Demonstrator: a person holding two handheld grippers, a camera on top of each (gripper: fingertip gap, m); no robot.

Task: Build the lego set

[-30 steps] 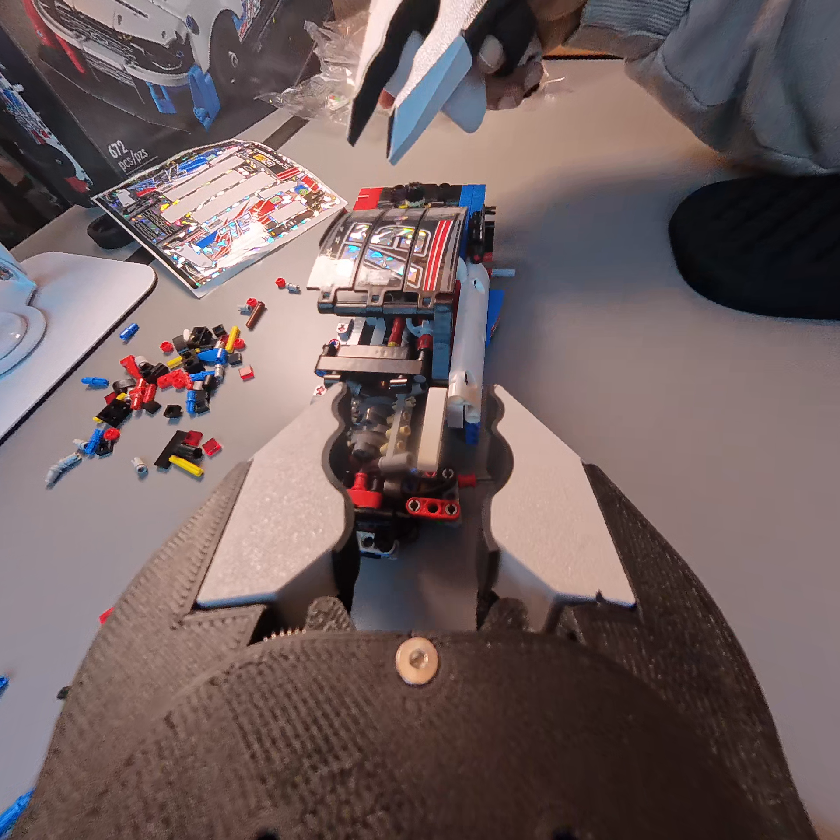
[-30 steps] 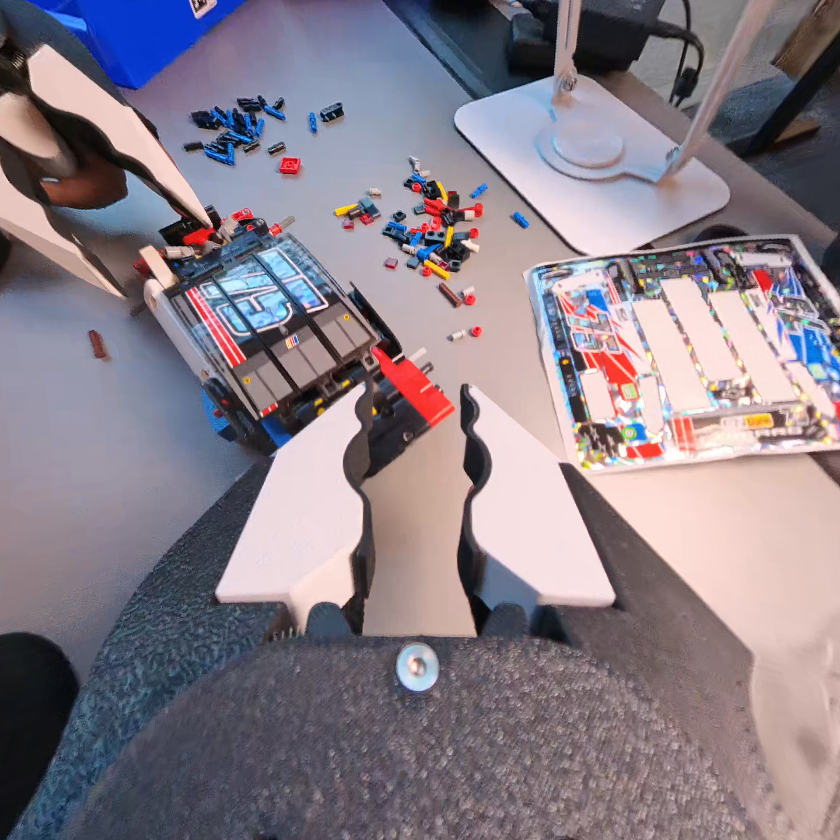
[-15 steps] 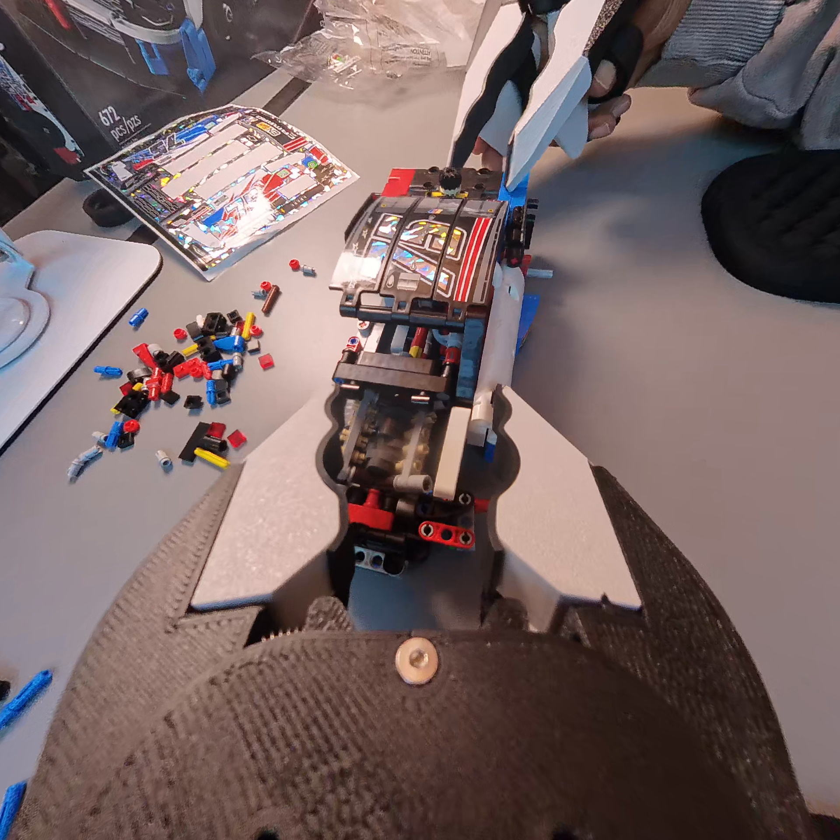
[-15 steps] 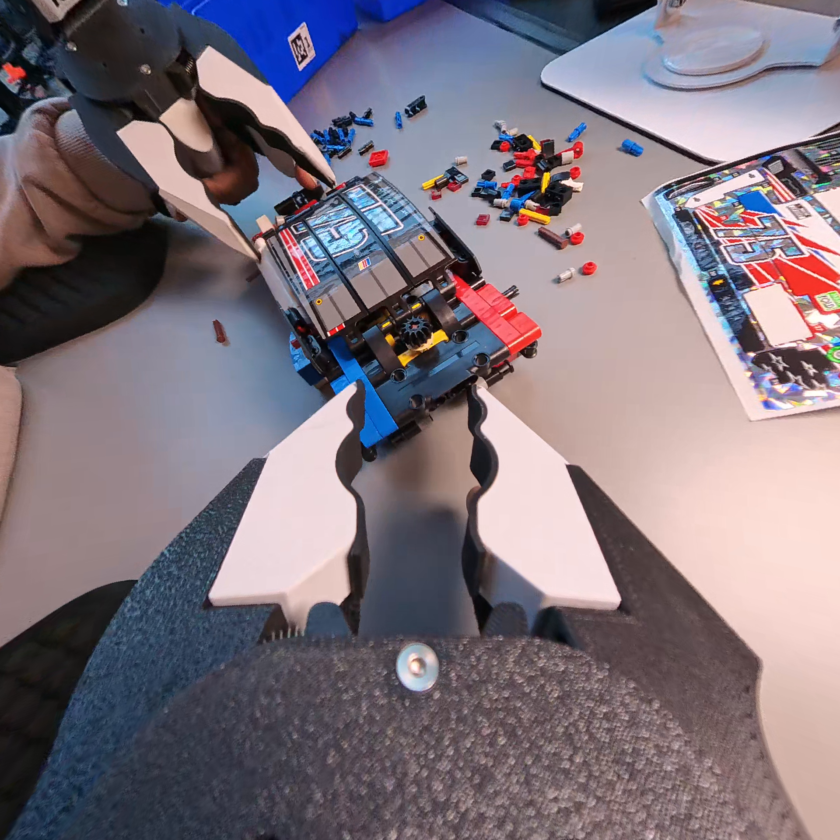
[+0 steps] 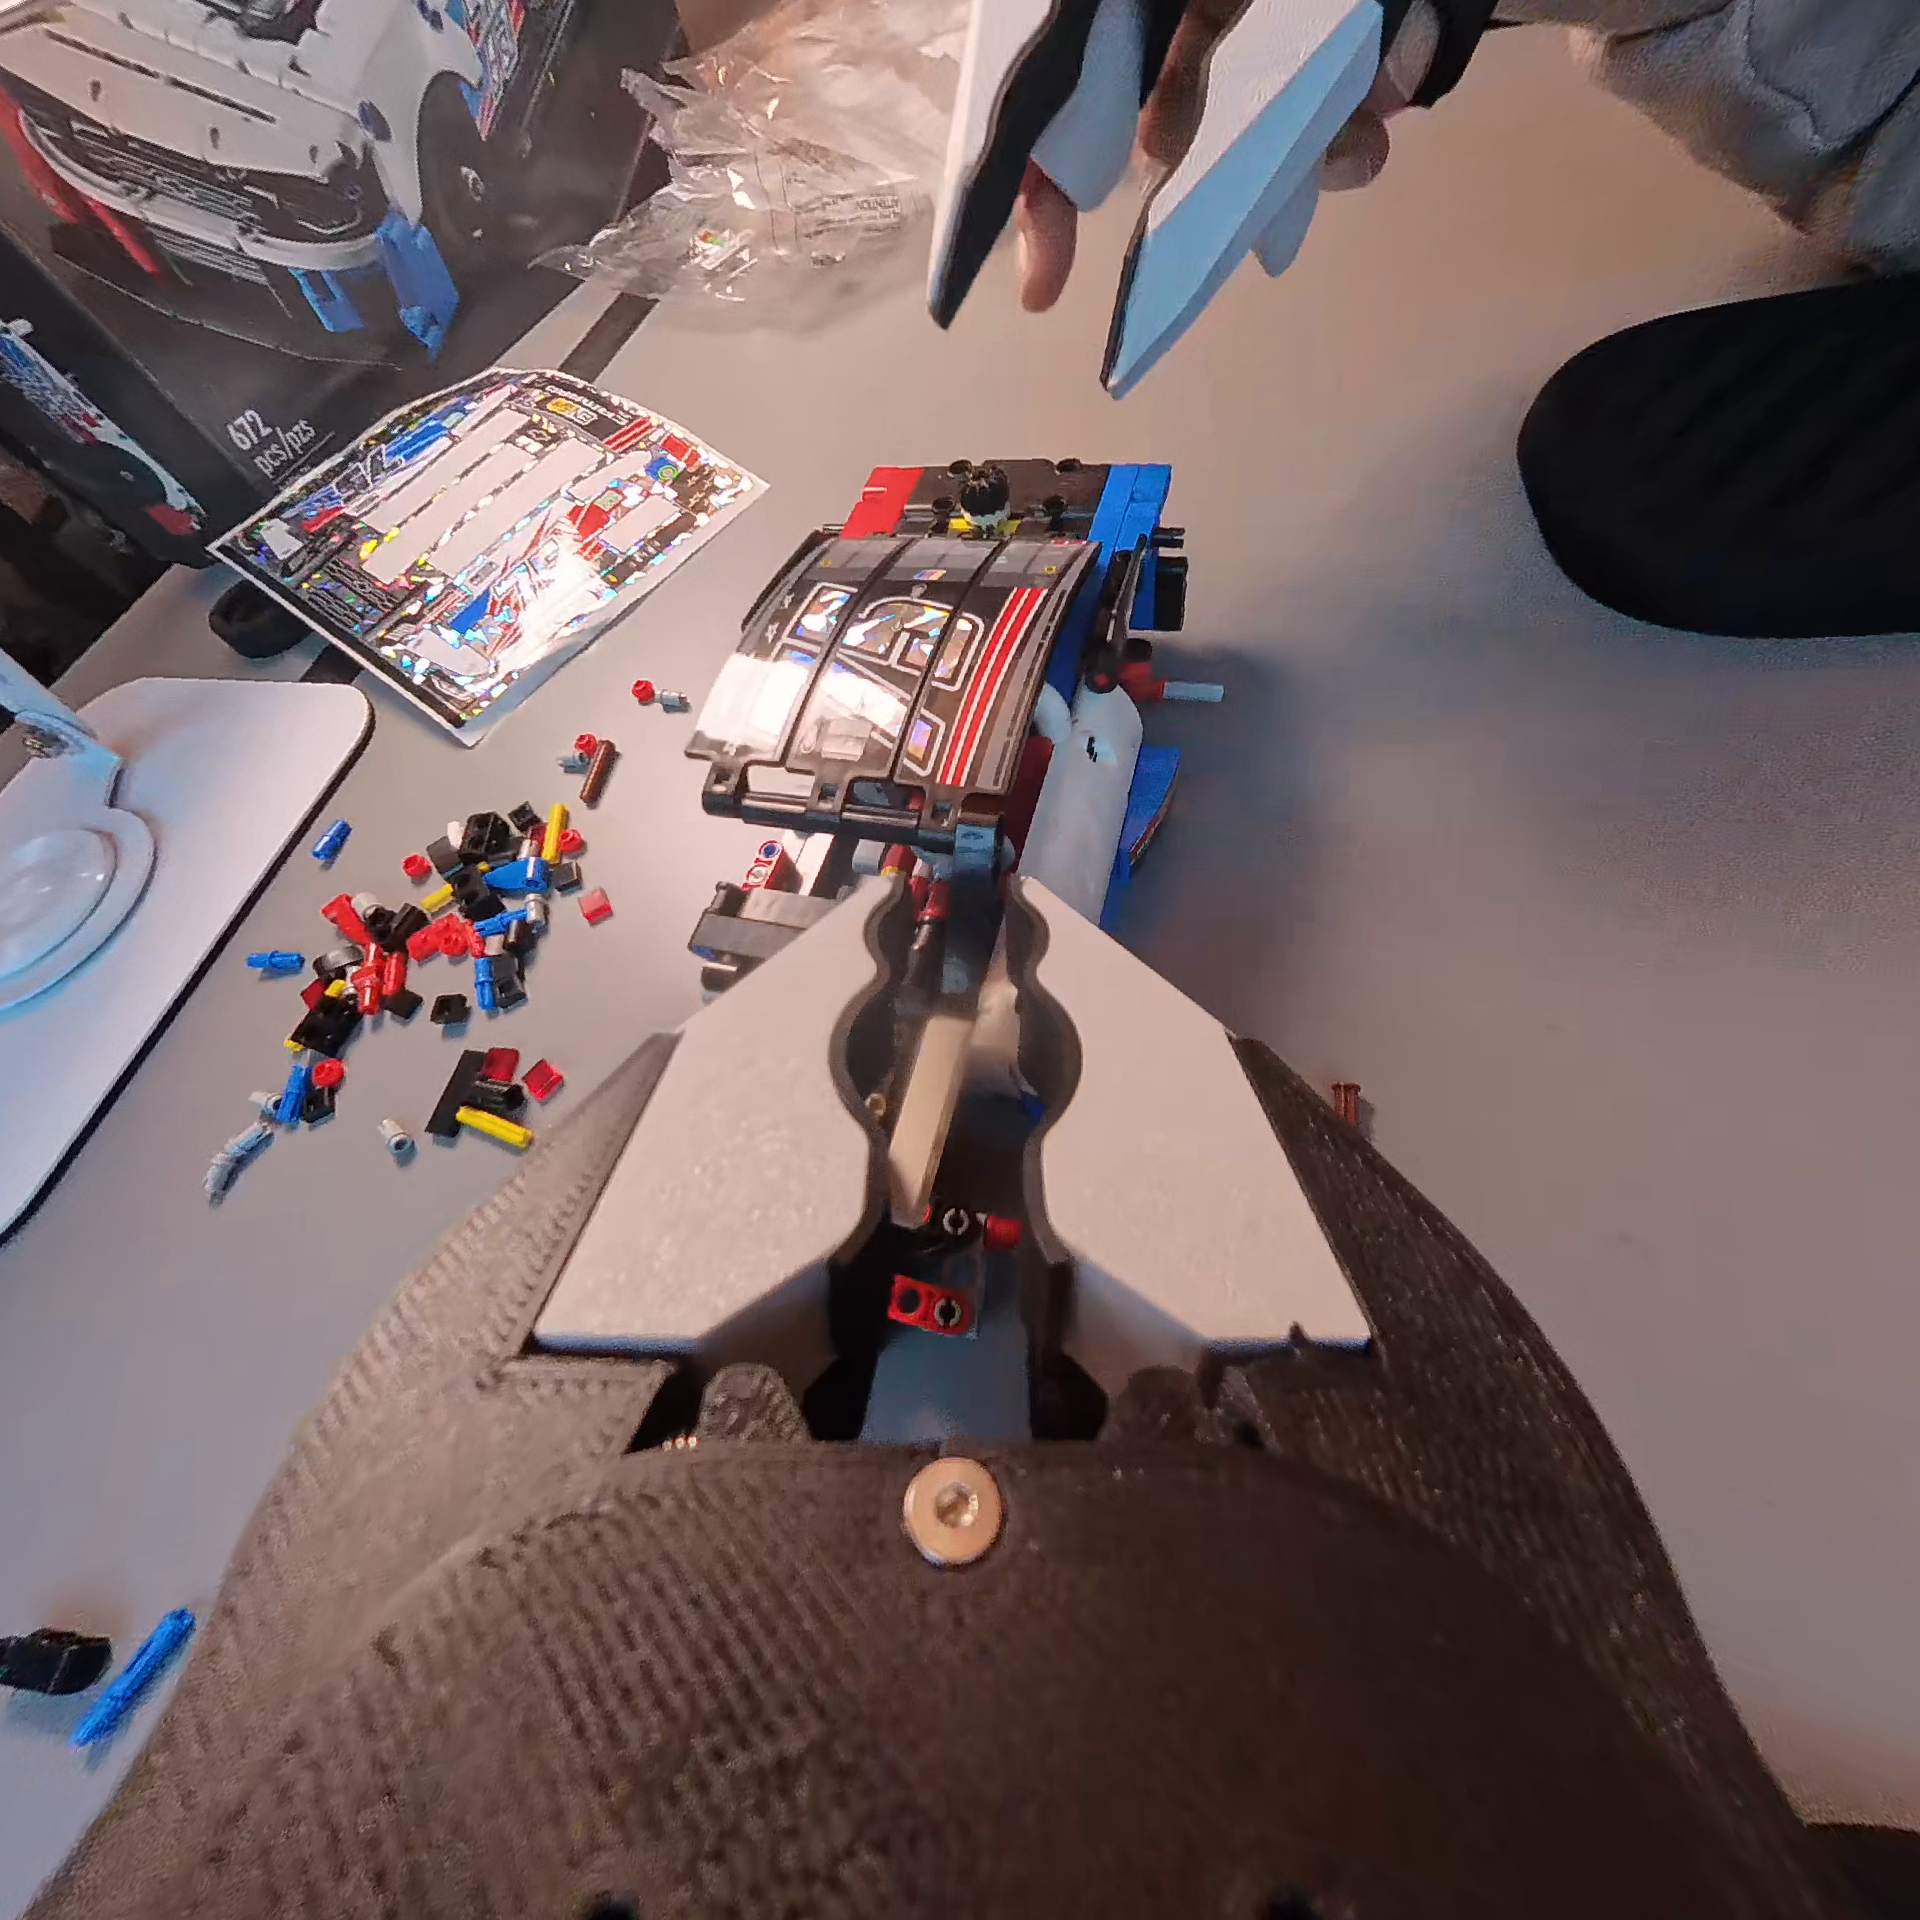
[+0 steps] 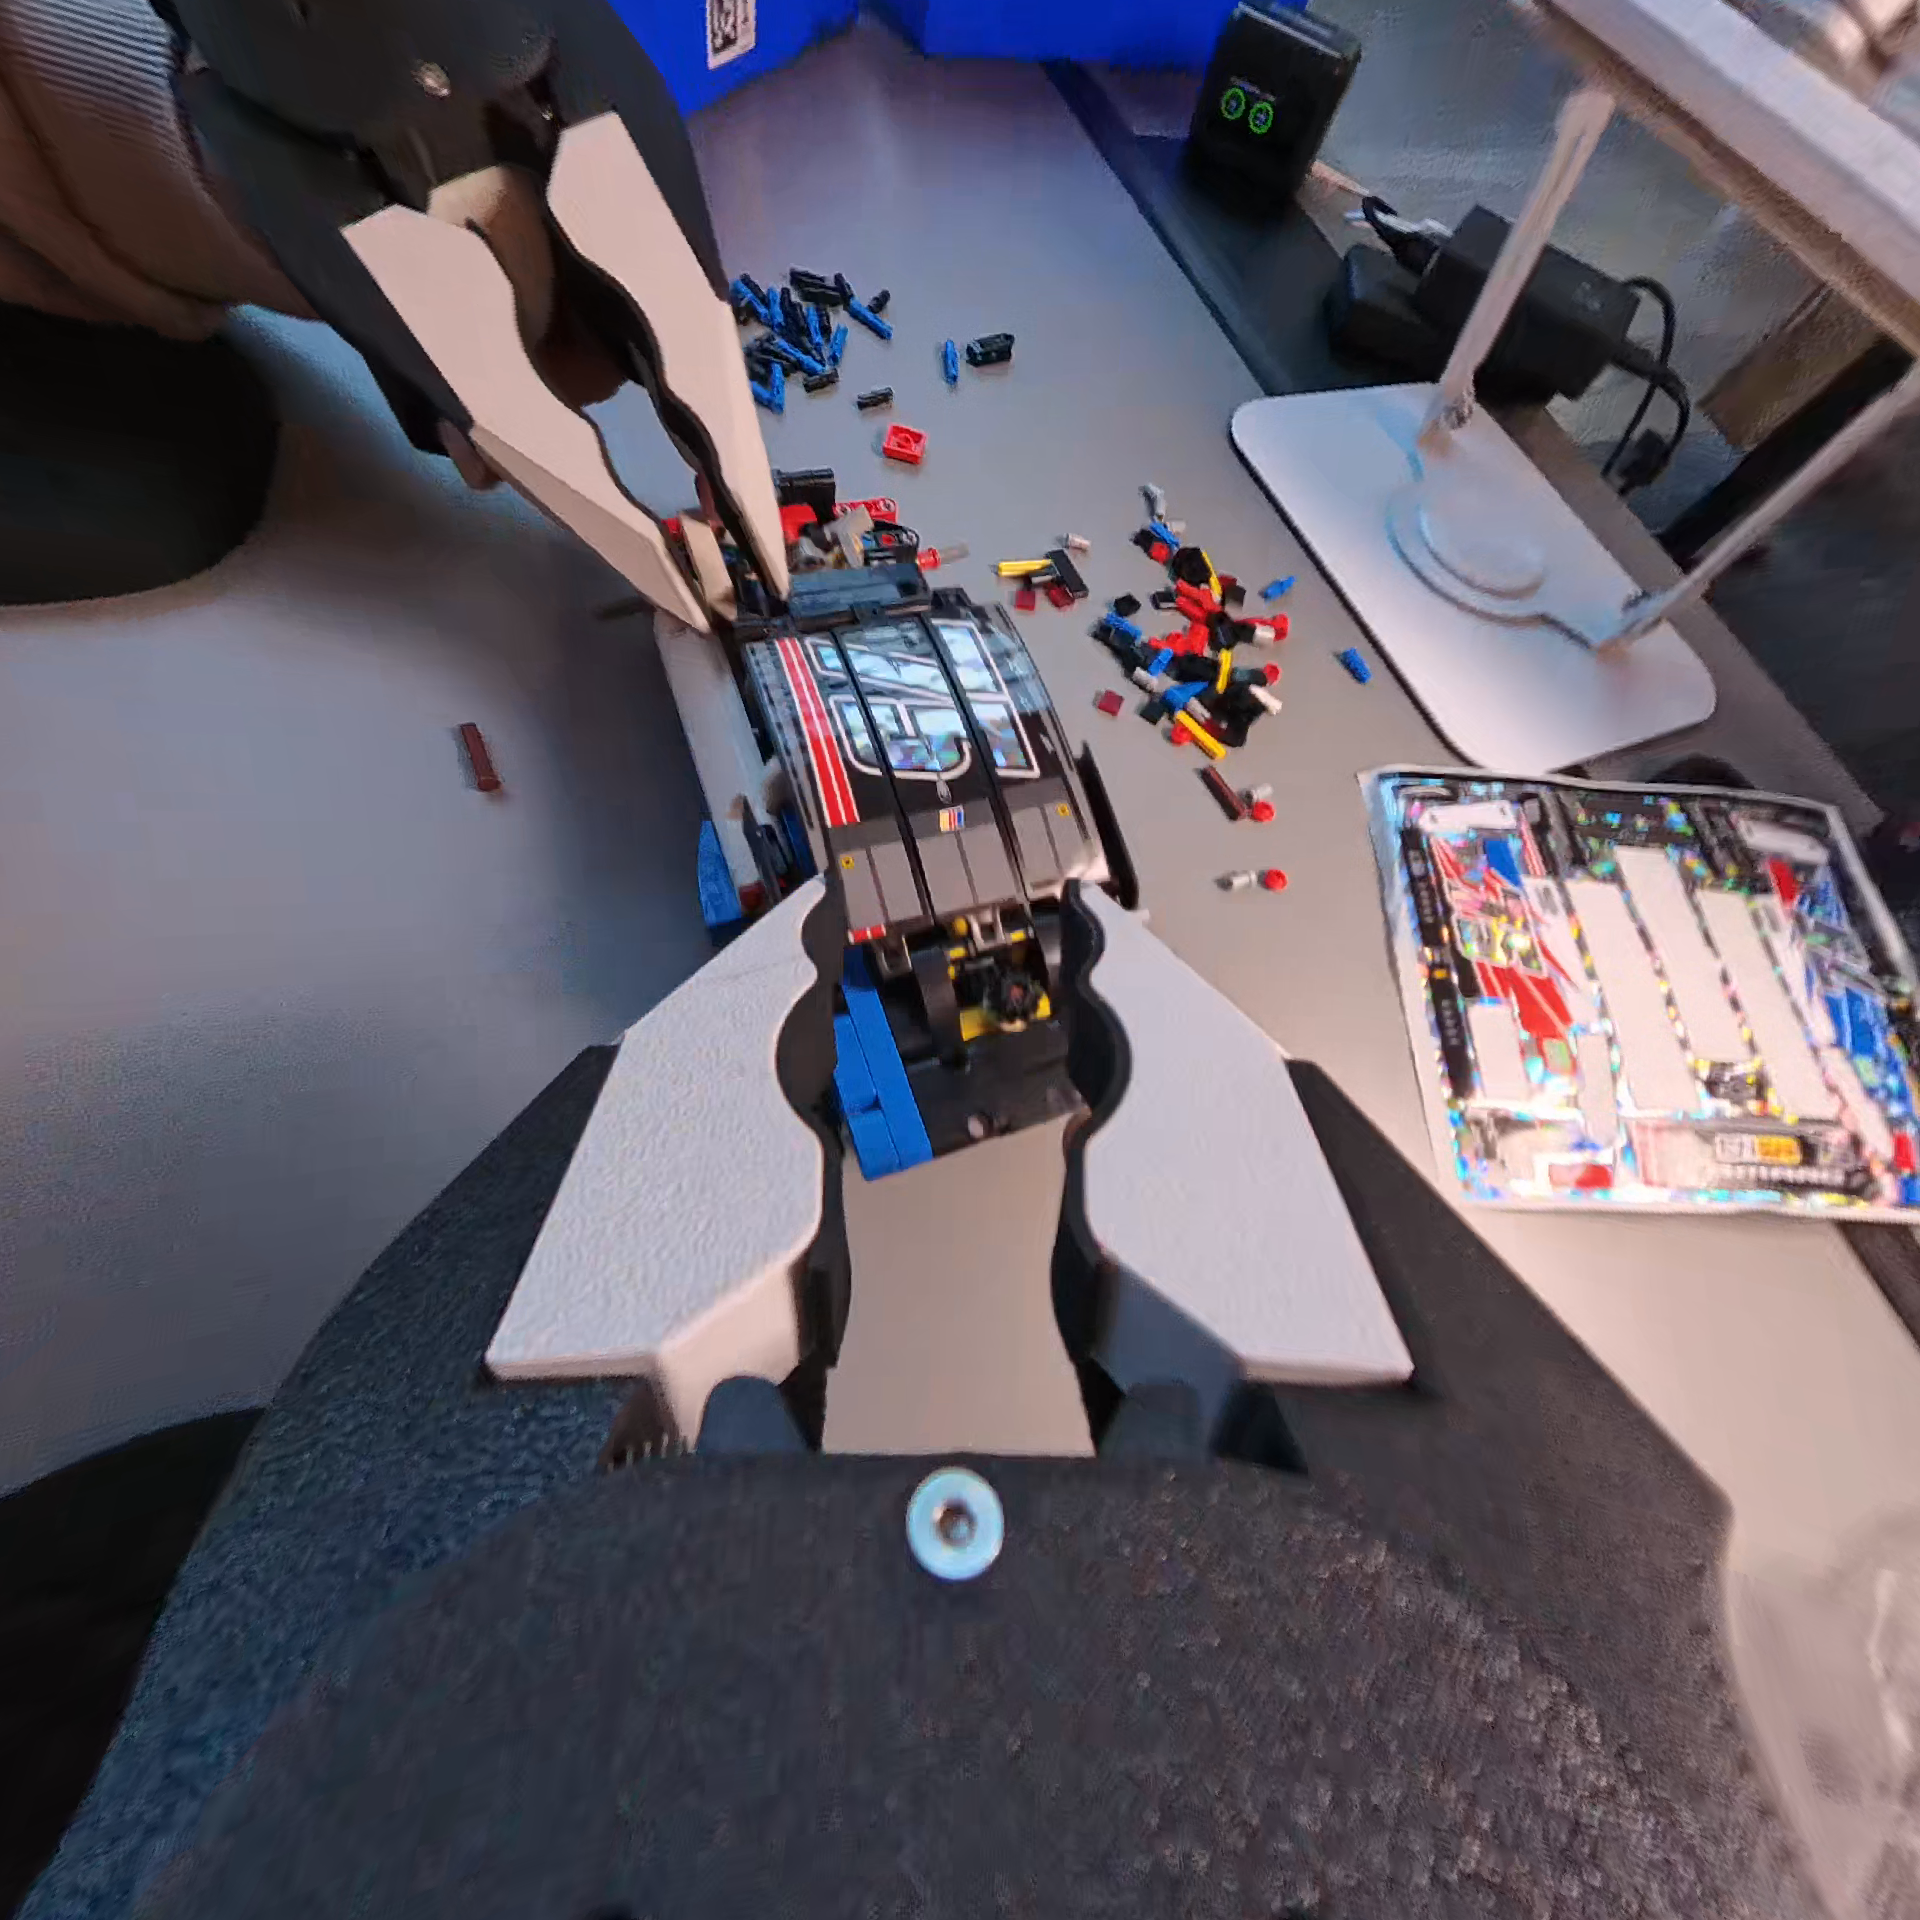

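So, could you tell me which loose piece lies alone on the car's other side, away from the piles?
The dark brown piece: alone beside the car; the others lie across it.

The left gripper's fingers hide the lego car's near end, perhaps clamped.

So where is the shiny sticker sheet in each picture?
Left wrist view: the sticker sheet lies upper left, beyond the loose bricks, left of the car.
Right wrist view: it lies at the right edge, right of the car.
Shared landmark: the car's black roof with red stripes, in the middle of both.
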